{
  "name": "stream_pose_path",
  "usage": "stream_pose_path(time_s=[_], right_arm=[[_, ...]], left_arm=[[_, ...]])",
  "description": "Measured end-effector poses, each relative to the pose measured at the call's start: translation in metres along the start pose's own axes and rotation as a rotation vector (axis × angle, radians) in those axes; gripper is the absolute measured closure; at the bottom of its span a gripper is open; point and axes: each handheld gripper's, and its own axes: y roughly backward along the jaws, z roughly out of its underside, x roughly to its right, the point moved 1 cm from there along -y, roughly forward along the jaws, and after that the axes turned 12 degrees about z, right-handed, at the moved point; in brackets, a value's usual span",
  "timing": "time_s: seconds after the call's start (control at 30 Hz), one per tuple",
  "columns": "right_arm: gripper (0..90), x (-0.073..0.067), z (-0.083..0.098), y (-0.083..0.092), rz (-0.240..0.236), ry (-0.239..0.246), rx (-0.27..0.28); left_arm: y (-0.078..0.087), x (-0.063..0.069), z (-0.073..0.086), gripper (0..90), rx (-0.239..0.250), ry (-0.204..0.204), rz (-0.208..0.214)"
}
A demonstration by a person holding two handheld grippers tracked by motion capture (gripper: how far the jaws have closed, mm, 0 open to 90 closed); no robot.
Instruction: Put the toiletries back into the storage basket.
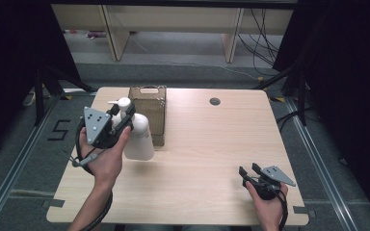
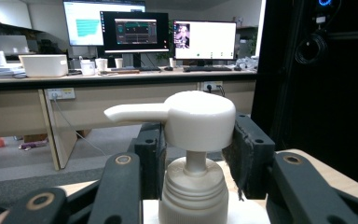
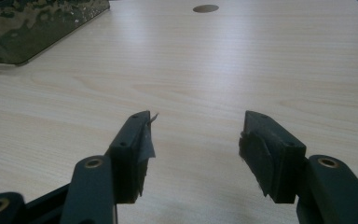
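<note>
The bottle [image 1: 137,137], white with a pump head [image 2: 193,119], sits in the left half of the tabletop [image 1: 207,144], at about 9 o'clock from its middle. The left tool [image 1: 125,126] grasps it at the neck: in the left gripper view both black pads press the pump head from either side, with the spout pointing left and the ribbed collar [image 2: 193,196] just below. The person's left hand [image 1: 103,159] holds that tool from the 6 o'clock side. Right behind the bottle, at 12 o'clock from it, stands a brown box [image 1: 149,113], touching or almost touching it. A small round hole [image 1: 215,101] lies in the tabletop near the far edge. At 5 o'clock from the middle, the right tool [image 1: 250,172] rests low over bare wood, released, jaws wide apart with nothing between them.
</note>
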Motion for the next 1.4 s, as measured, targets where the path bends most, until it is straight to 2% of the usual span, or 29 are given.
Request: stream_pose_path(time_s=[0.03, 0.07, 0.13, 0.17, 0.2, 0.47, 0.67, 0.8, 1.27, 1.3, 1.4], right_arm=[[43.5, 0.000, 0.000, 0.000, 0.001, 0.000, 0.000], [43.5, 0.003, -0.001, -0.001, 0.005, 0.041, 0.024], [43.5, 0.003, -0.001, -0.001, 0.004, 0.039, 0.023], [43.5, 0.000, 0.000, 0.000, 0.000, 0.004, 0.003], [43.6, 0.000, 0.000, 0.000, 0.000, 0.000, 0.000], [43.5, 0.001, 0.000, -0.001, 0.002, 0.013, 0.009], [43.5, 0.000, 0.000, 0.000, 0.003, -0.006, -0.001], [43.5, 0.001, 0.000, -0.001, 0.001, 0.013, 0.009], [43.5, 0.000, 0.000, 0.000, 0.000, 0.010, 0.005], [43.5, 0.003, 0.000, -0.002, -0.004, 0.036, 0.020], [43.4, 0.003, 0.000, -0.002, -0.005, 0.037, 0.019]], left_arm=[[-0.001, -0.001, -0.002, 59.5, 0.006, 0.000, -0.001], [-0.001, -0.001, -0.003, 59.4, 0.004, -0.005, -0.003], [-0.002, -0.003, -0.007, 59.5, 0.010, -0.003, -0.007], [-0.003, -0.003, -0.008, 59.4, 0.015, -0.001, -0.008], [-0.003, -0.004, -0.009, 59.5, 0.017, 0.001, -0.011], [-0.010, -0.008, -0.015, 59.5, 0.024, 0.001, -0.029], [-0.014, -0.010, -0.018, 59.5, 0.028, 0.002, -0.035], [-0.018, -0.010, -0.020, 59.5, 0.030, -0.003, -0.039], [-0.027, -0.017, -0.025, 59.5, 0.030, -0.004, -0.045], [-0.028, -0.017, -0.025, 59.5, 0.030, -0.006, -0.045], [-0.030, -0.019, -0.026, 59.5, 0.031, -0.005, -0.045]])
